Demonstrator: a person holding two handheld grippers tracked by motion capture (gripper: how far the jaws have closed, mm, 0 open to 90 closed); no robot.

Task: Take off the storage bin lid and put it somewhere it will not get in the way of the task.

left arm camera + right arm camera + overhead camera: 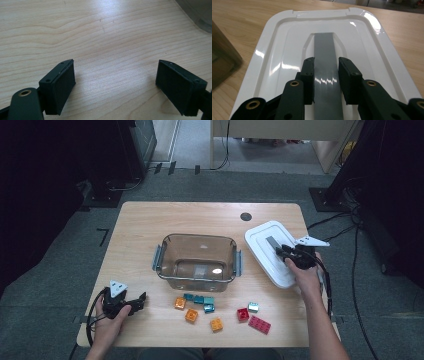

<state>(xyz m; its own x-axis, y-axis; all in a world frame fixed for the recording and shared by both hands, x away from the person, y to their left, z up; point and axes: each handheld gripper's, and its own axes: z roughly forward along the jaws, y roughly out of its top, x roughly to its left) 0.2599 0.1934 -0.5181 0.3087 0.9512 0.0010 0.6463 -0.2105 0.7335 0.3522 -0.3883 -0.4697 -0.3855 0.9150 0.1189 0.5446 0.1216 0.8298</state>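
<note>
- Right gripper view: right gripper (325, 80) down on the white lid (282, 47), jaws narrowed to either side of its raised grey handle strip (324, 50), not yet pinching.
- High view: lid flat on the table (140, 220), just right of the open clear container (199, 262); bricks (210, 306) loose in front.
- Left gripper (131, 304) low over bare wood, jaws wide, empty.
- Step in hand, likely: gripping the lid.
- Next: close on the strip, lift level, carry across.
</note>
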